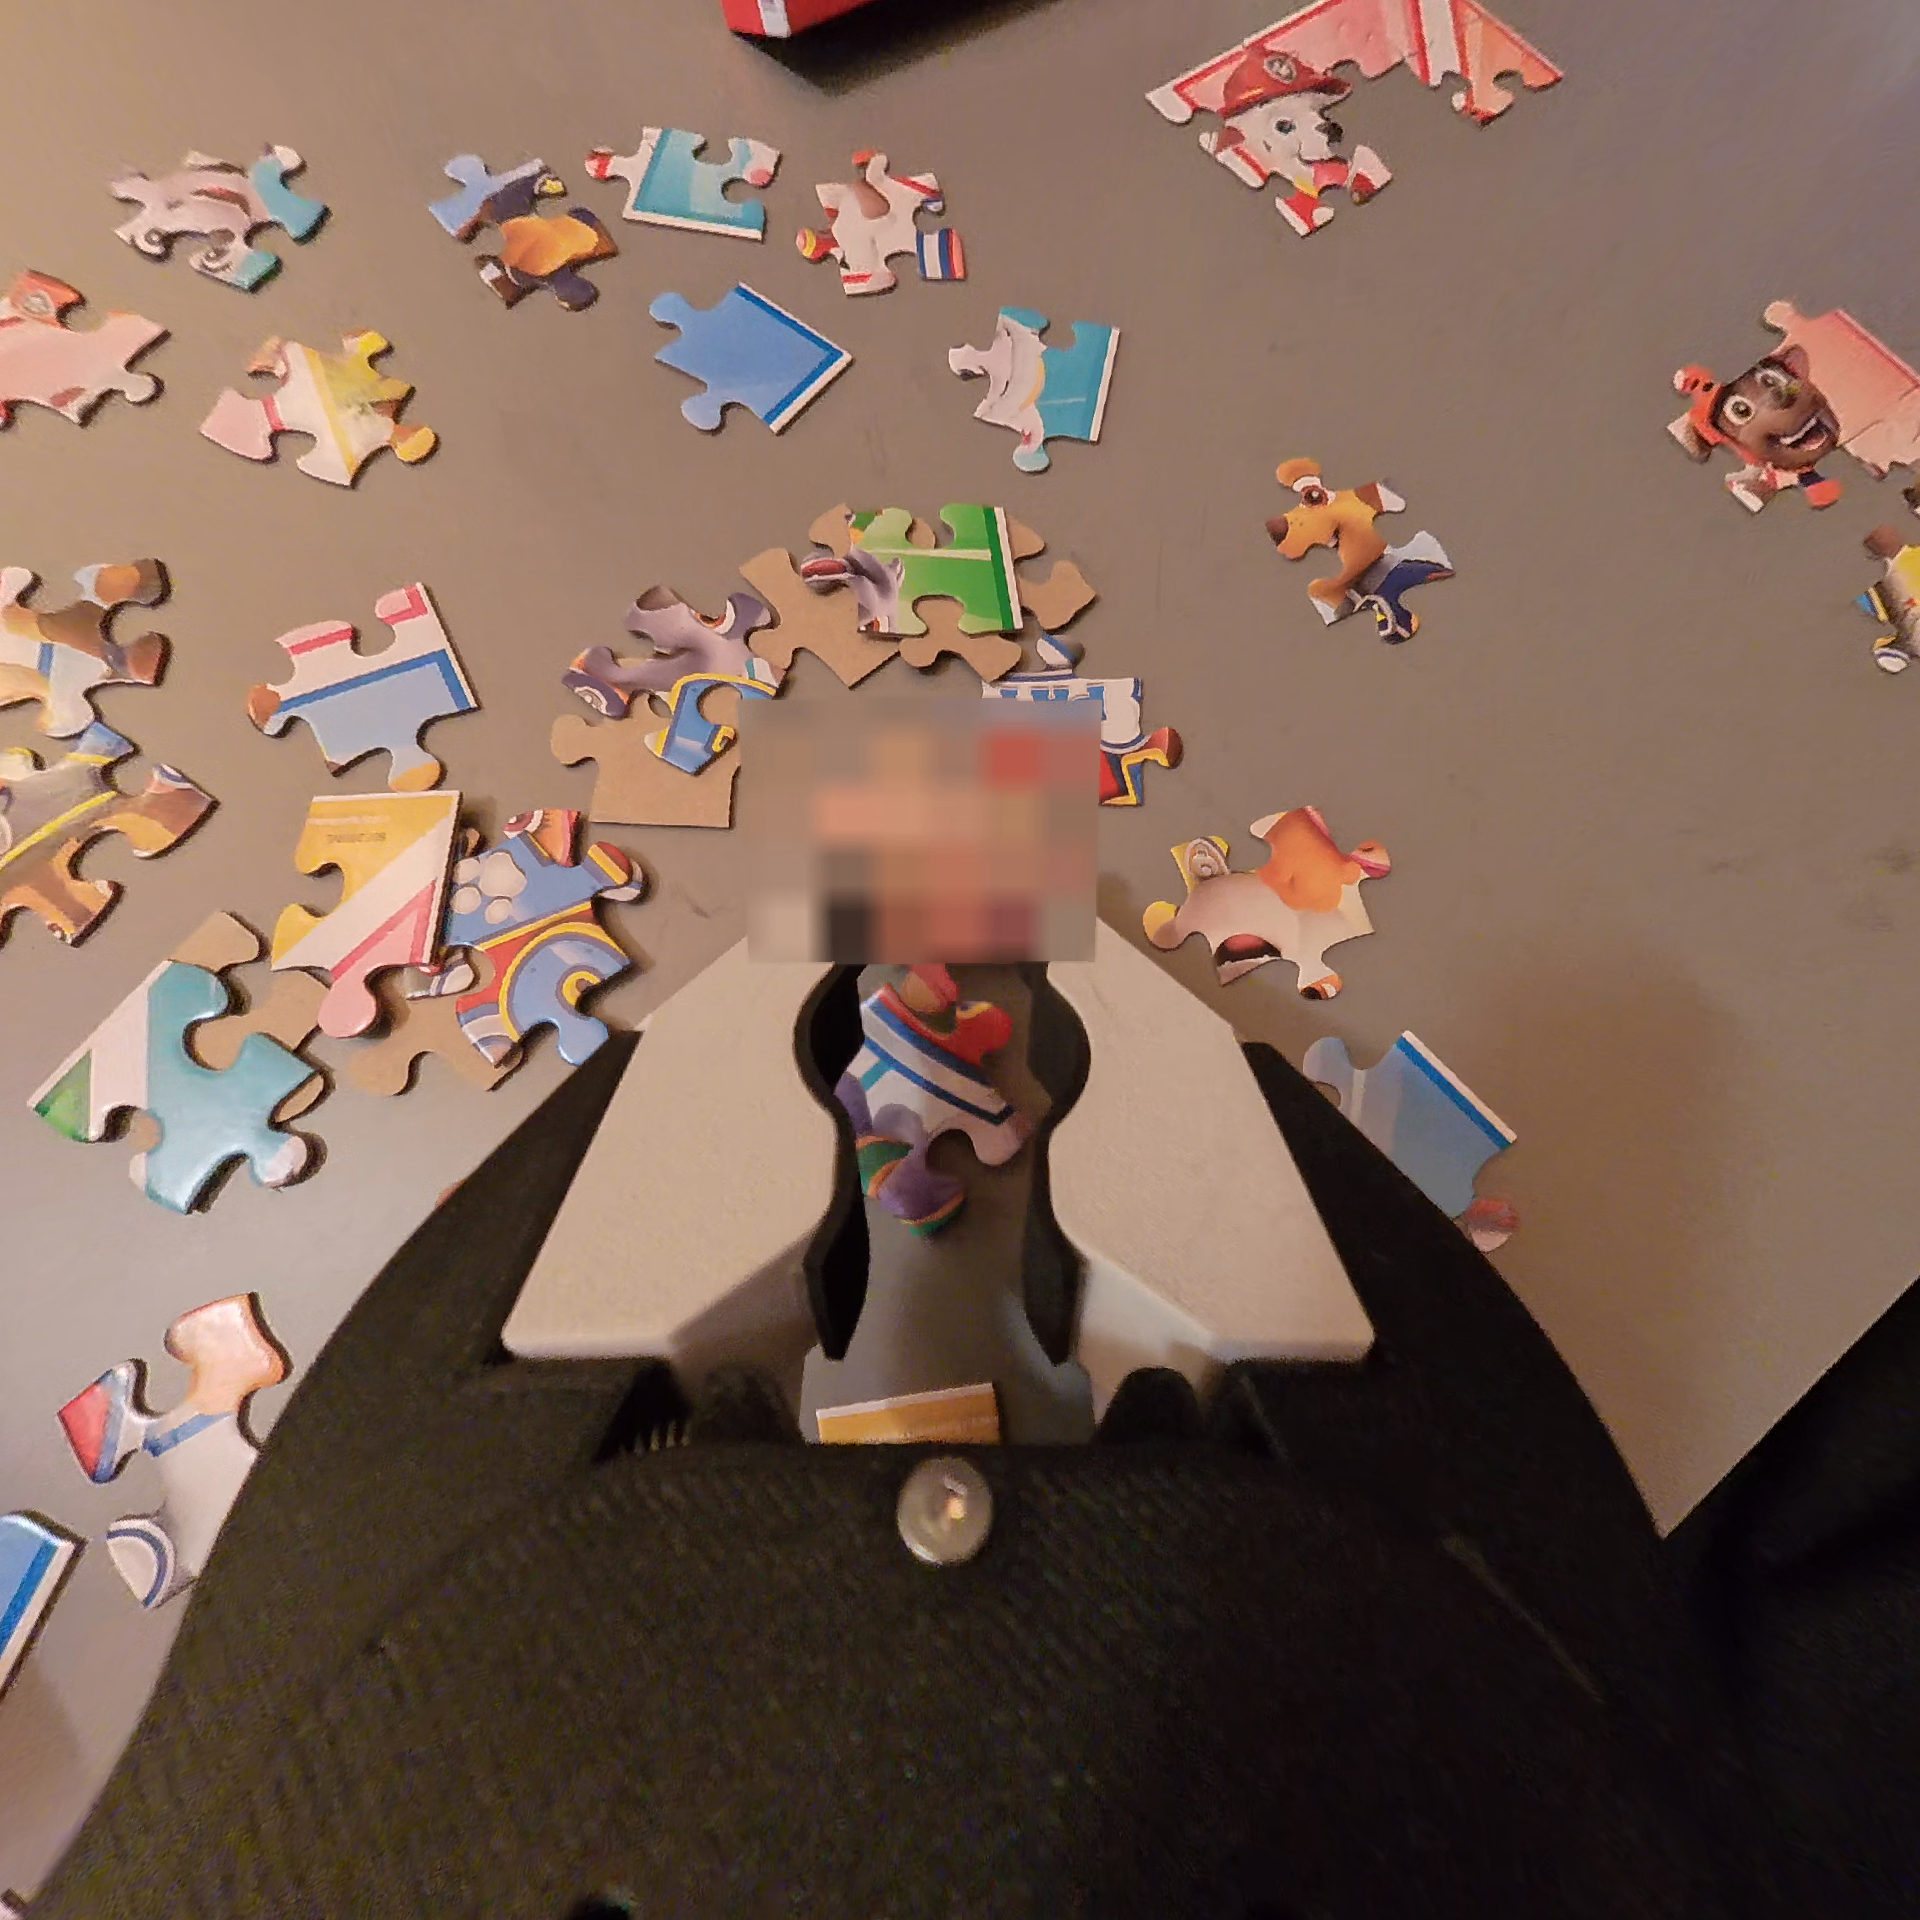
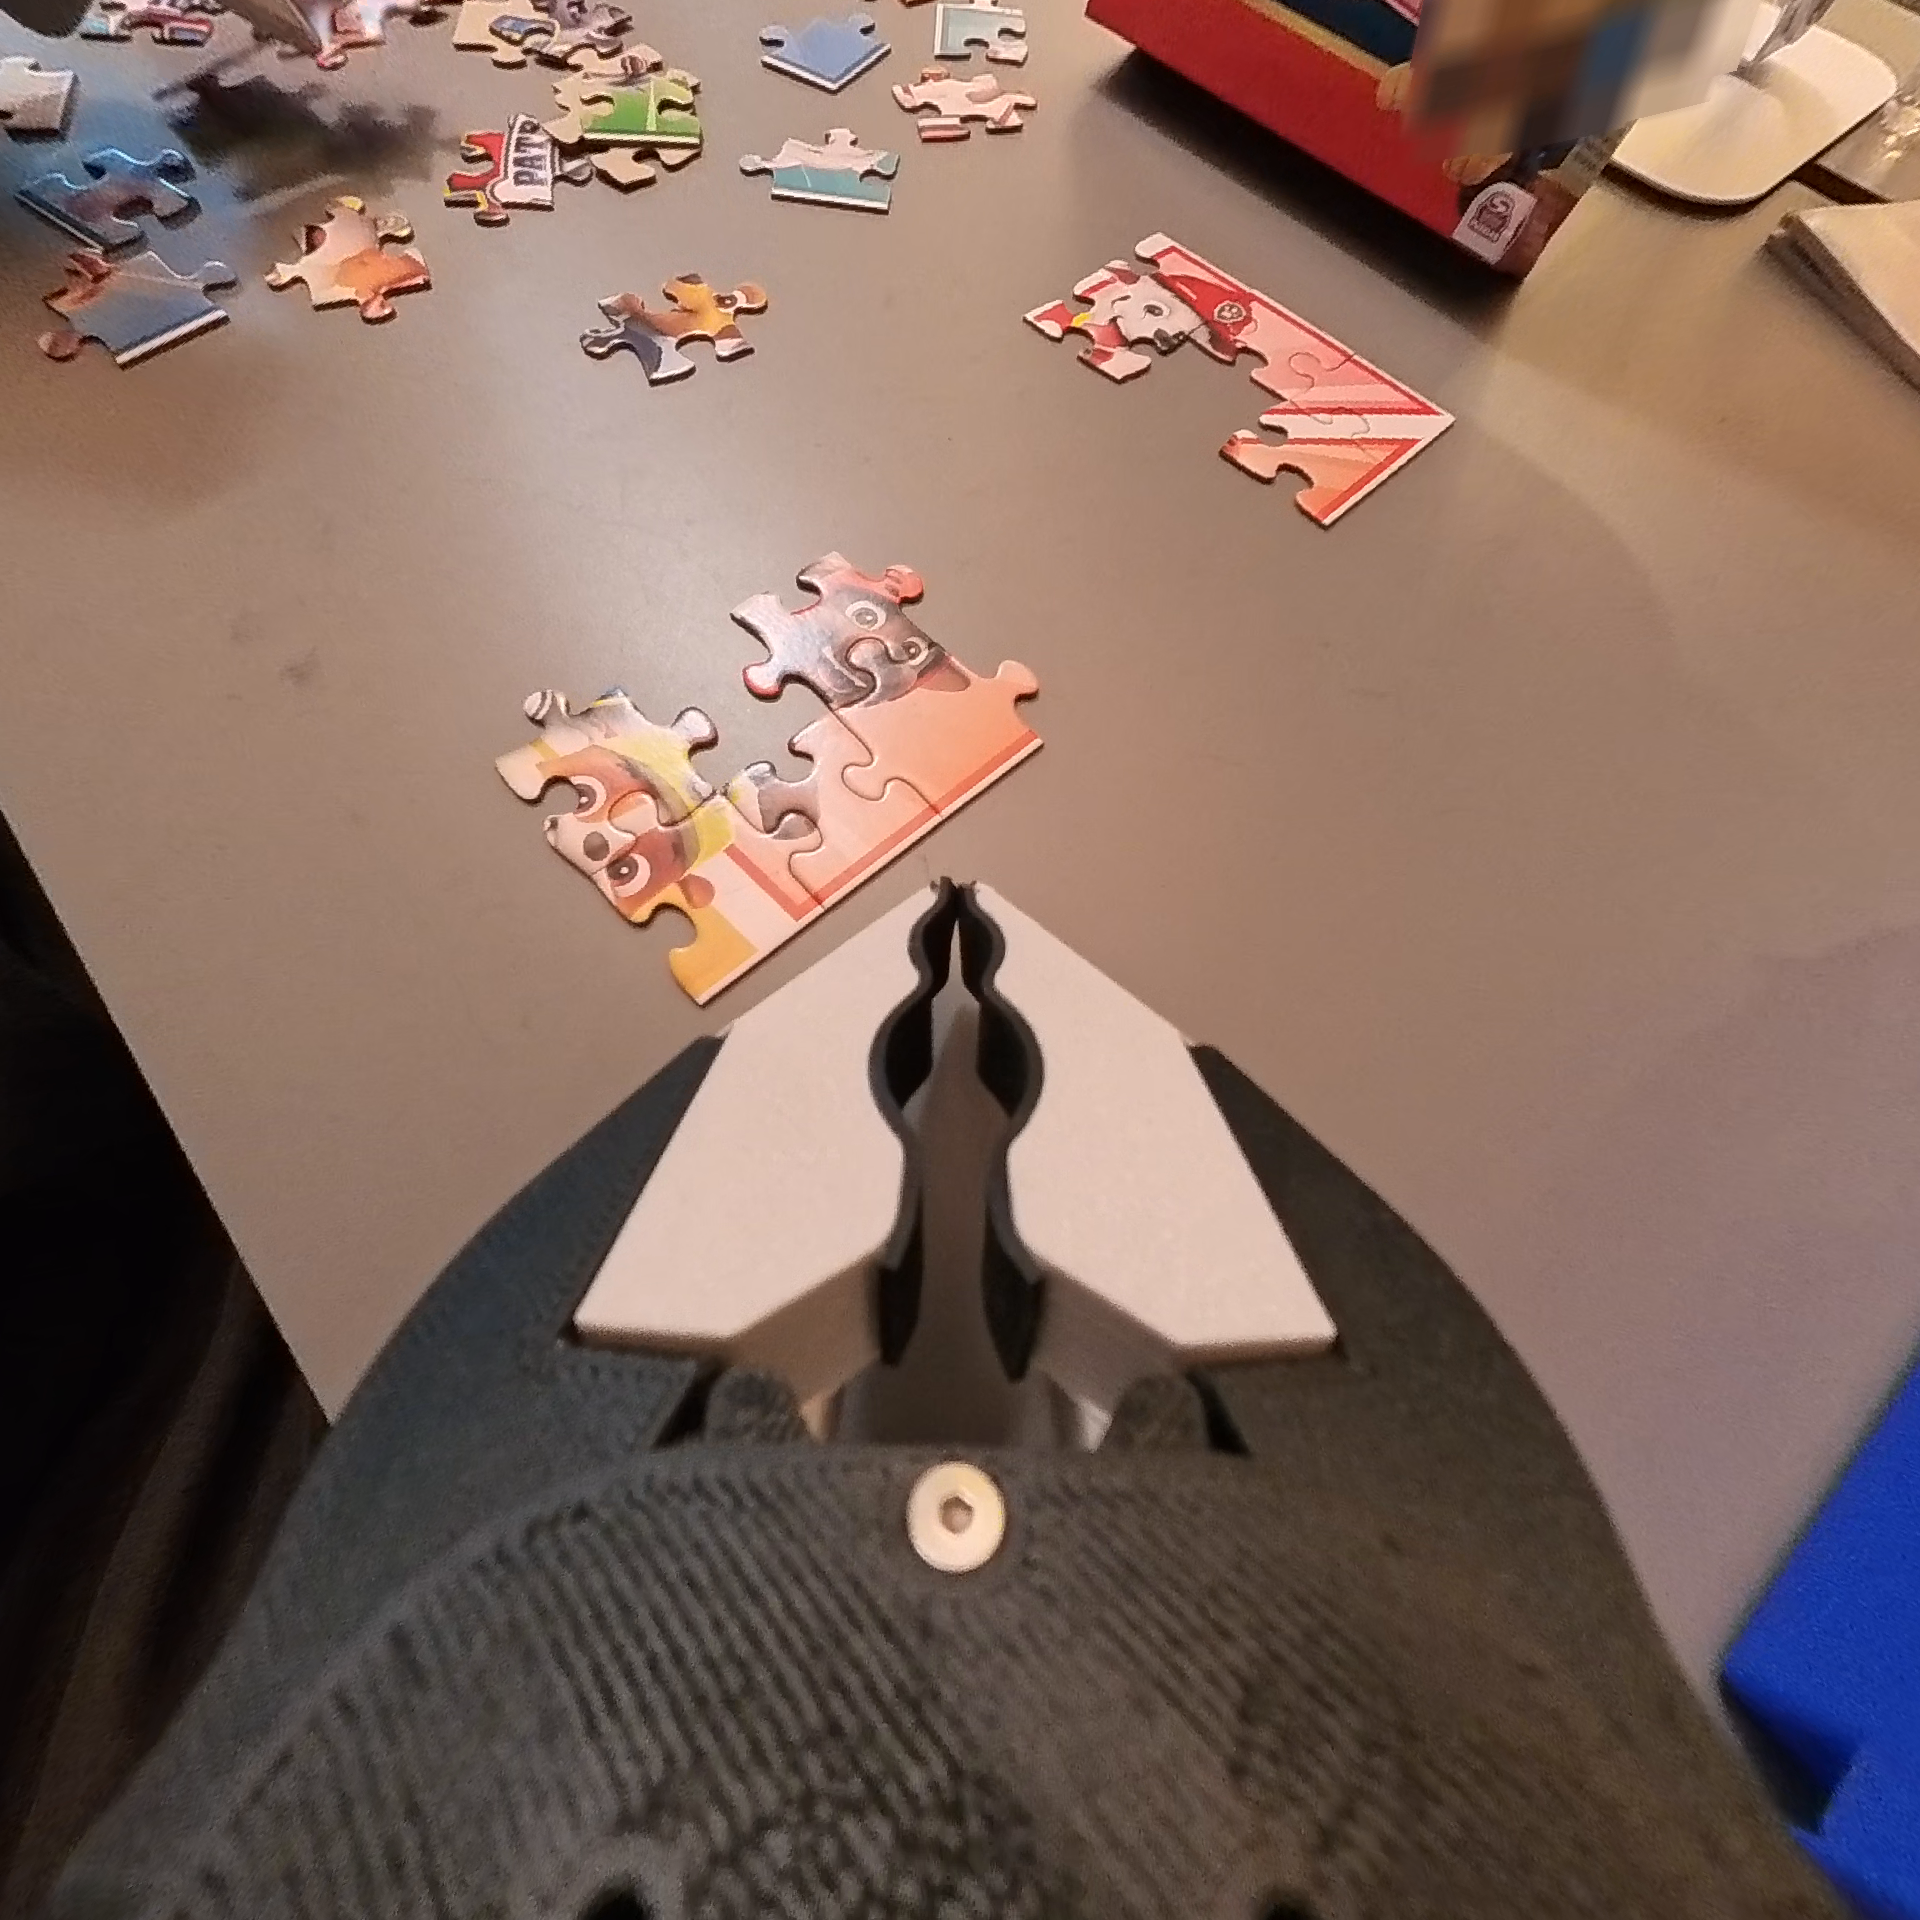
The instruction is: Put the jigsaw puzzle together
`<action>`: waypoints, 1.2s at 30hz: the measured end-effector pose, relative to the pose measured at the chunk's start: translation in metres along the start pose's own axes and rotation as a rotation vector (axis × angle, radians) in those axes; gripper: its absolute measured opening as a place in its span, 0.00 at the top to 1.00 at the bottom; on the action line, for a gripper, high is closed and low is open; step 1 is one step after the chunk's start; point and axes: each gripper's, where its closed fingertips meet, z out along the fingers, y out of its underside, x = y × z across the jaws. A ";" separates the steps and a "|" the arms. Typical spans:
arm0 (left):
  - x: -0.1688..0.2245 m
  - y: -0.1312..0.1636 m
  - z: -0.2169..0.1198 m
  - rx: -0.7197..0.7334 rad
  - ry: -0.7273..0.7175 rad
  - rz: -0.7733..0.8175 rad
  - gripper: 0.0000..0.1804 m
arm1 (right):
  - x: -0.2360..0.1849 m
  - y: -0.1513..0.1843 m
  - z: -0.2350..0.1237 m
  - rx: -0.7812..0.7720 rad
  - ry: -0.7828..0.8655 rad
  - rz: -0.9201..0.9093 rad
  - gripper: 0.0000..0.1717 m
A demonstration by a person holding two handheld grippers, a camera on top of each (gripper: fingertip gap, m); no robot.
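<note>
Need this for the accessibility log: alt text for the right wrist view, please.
The right tongs, shut with nothing between them, hover at the straight edge of a joined orange-and-pink cardboard puzzle section on a grey table. Farther off lie a pink-and-red joined corner section, scattered loose pieces and a red box.

The left hand-held gripper (image 1: pixel 925 966) points down at the surface (image 1: pixel 1558 831), its jaws a narrow way apart; a mosaic patch covers the fingertips, so contact cannot be told. The right hand-held gripper (image 2: pixel 958 891) hangs low over the same surface, tilted forward, fingertips pressed together on nothing.
</note>
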 end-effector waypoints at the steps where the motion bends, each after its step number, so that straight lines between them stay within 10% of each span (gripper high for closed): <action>1: 0.000 -0.001 0.000 0.004 0.001 0.000 0.87 | 0.000 0.000 0.000 -0.001 0.000 0.000 1.00; 36: 0.005 0.001 0.007 -0.013 0.005 0.005 0.87 | -0.001 0.001 0.001 -0.009 0.000 -0.006 1.00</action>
